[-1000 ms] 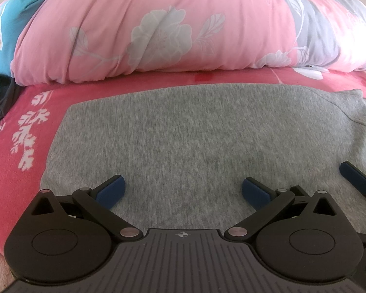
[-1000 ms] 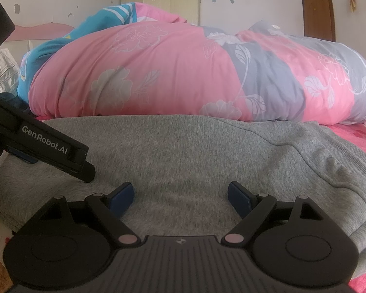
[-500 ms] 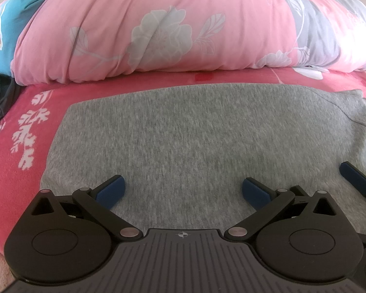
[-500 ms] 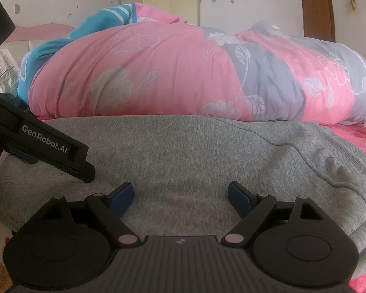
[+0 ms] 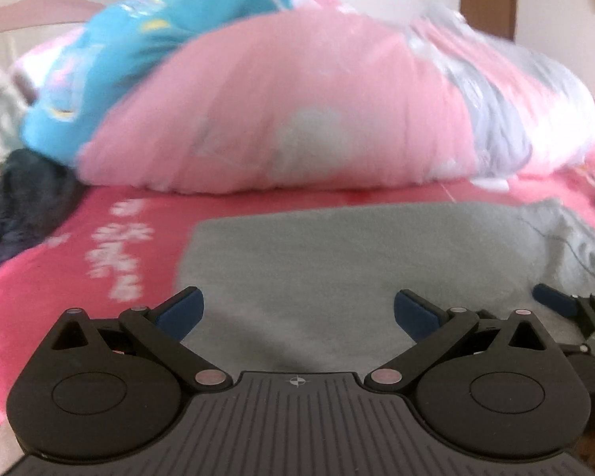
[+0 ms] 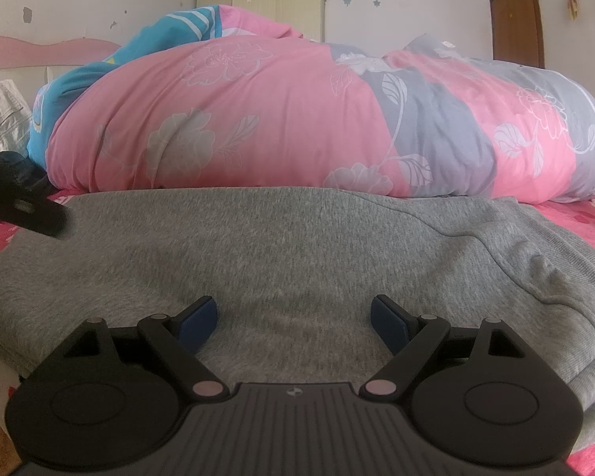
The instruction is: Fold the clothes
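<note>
The left wrist view is smeared with blur, so the print on the pink bedsheet (image 5: pixel 39 297) and the dark heap (image 5: pixel 23 198) at its left edge cannot be made out, and the near hem of the one grey garment (image 6: pixel 297 246) is hidden under both tools. That single folded garment lies flat on the sheet before one bundled pink quilt (image 6: pixel 297 119). Two grippers show: the left gripper (image 5: pixel 297 311) and right gripper (image 6: pixel 293 317) both stand spread wide over the grey cloth, grasping nothing.
</note>
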Tool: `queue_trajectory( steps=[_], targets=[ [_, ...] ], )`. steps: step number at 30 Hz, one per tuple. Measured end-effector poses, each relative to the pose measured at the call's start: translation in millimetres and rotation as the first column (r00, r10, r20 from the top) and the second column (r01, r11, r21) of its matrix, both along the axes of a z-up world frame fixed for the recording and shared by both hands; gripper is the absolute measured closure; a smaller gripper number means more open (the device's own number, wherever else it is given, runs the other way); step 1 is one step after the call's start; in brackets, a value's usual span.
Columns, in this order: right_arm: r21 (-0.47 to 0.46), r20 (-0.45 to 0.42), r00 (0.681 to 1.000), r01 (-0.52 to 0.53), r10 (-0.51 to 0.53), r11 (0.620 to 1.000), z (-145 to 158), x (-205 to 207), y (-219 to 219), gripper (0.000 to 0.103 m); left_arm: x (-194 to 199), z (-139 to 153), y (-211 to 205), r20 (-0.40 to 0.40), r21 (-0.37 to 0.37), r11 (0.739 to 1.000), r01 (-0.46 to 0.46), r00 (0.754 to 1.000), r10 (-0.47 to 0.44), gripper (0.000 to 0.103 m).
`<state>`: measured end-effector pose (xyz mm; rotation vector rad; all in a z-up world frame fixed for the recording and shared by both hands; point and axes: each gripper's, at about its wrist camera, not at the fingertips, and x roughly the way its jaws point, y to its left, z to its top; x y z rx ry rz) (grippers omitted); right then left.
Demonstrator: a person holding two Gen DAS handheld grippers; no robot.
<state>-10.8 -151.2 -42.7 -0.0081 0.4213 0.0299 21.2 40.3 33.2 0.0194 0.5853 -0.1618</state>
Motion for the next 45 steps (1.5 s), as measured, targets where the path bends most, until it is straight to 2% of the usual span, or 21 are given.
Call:
queue_trajectory(
  steps=[3,8,12,17,21,28,30,34,38,45],
  targets=[
    [0.0,0.002,1.0,-0.002,0.002,1.0,-0.1,0.1,0.1,0.015,-19.8,-2.1,26.7,0.026,-0.023,0.999,-0.041,0.999,0.042,0.0],
    [0.0,0.008,1.0,-0.001,0.001,1.0,-1.3,-0.7,-0.2,0.015,-50.0,-13.1,55.6,0.0,-0.133,0.985,-0.112,0.994,0.113,0.001],
    [-0.002,0.009,1.0,-0.001,0.001,1.0,-1.3,-1.1,0.3,0.015,-54.1,-22.7,62.6,-0.033,-0.2,0.971,-0.13,0.992,0.126,0.004],
    [-0.004,0.016,1.0,-0.002,0.002,1.0,-2.0,-1.7,-0.3,0.015,-52.9,-30.2,63.5,-0.041,-0.219,0.964,-0.15,0.989,0.145,0.007],
    [-0.004,0.021,1.0,0.001,-0.001,1.0,-2.8,-1.7,0.8,0.014,-51.7,-32.2,63.9,-0.037,-0.225,0.966,-0.128,0.992,0.122,0.018],
    [-0.007,0.017,1.0,0.001,-0.001,1.0,-1.4,-1.1,1.1,0.014,-52.8,-38.4,69.2,-0.071,-0.309,0.945,-0.109,0.993,0.091,0.035],
    [-0.006,0.017,1.0,0.002,-0.002,1.0,-1.4,-1.4,1.1,0.014,-54.6,-38.8,71.5,-0.076,-0.341,0.935,-0.1,0.994,0.079,0.04],
    [-0.006,0.016,1.0,0.004,-0.004,1.0,-1.5,-1.1,1.4,0.014,-56.1,-41.5,75.9,-0.093,-0.387,0.917,-0.096,0.994,0.064,0.04],
    [-0.006,0.016,1.0,0.006,-0.006,1.0,-1.5,-1.0,1.8,0.014,-51.7,-45.1,85.6,-0.126,-0.472,0.876,-0.101,0.991,0.046,0.039],
    [-0.008,0.017,1.0,-0.006,0.006,1.0,-1.1,-0.1,-0.3,0.013,-45.8,-50.8,98.1,-0.189,-0.55,0.824,-0.134,0.981,0.034,0.037]
  ],
)
